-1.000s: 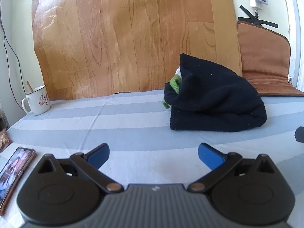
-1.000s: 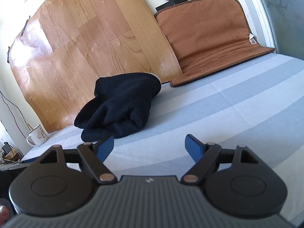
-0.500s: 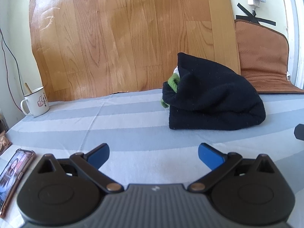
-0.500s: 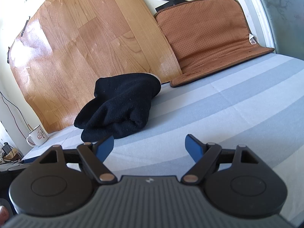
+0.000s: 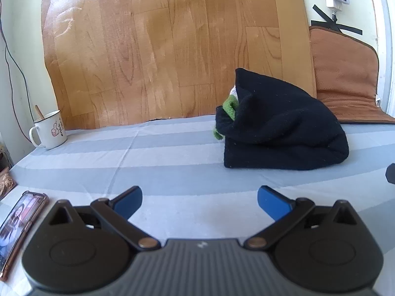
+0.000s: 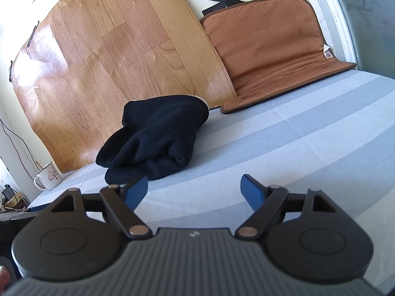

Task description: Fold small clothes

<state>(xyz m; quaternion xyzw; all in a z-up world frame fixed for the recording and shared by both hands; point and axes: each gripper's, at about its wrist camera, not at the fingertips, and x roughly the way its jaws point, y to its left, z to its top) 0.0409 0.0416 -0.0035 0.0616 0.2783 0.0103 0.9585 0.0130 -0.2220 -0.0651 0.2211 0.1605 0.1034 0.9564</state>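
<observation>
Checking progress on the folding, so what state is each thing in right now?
Black garment: bunched in a heap on the striped sheet, not folded flat, held by neither gripper.
Green cloth: tucked inside the black garment, partly poking out.
Mug: upright, a stick in it.
Phone: lying flat, screen lit.
Left gripper: open, empty.
Right gripper: open, empty.

Left claw (image 5: 199,198) & right claw (image 6: 194,189): black ribbed bodies, 2 blue-tipped fingers, brass pivot pins.

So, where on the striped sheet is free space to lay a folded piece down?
Free: the striped grey sheet between the white enamel mug and the black fleece bundle, and right of the bundle, in front of the brown perforated mat. Crowded: the near-left corner by the phone.
</observation>
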